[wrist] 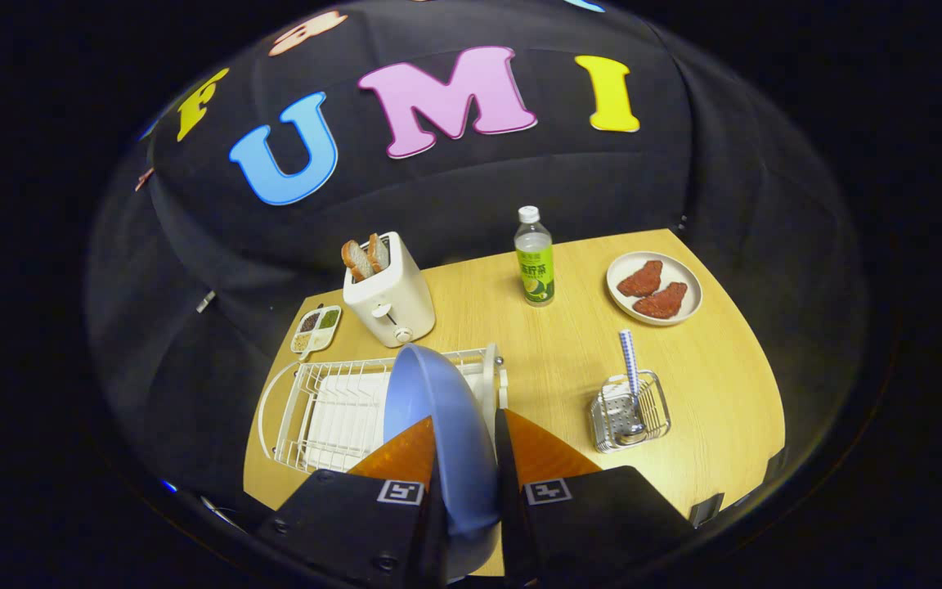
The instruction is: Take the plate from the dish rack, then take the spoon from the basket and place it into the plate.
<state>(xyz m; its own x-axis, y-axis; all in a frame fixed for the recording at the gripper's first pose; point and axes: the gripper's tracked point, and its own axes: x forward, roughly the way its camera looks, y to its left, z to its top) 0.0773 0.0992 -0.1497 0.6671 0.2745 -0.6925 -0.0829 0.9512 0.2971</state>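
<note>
A blue plate (430, 401) stands on edge between my fingers, with my gripper (464, 429) shut on its rim. It hangs above the right end of the white wire dish rack (316, 409). To the right of the fingers, a small metal basket (630, 413) sits on the wooden table (569, 352). A spoon (630, 368) with a blue-and-white striped handle stands upright in the basket, bowl down.
Beyond the rack stands a white toaster (389, 298) with two bread slices, and a small divided tray (316, 329) lies to its left. A green-labelled bottle (534, 258) and a white plate with two red meat pieces (654, 288) sit farther back.
</note>
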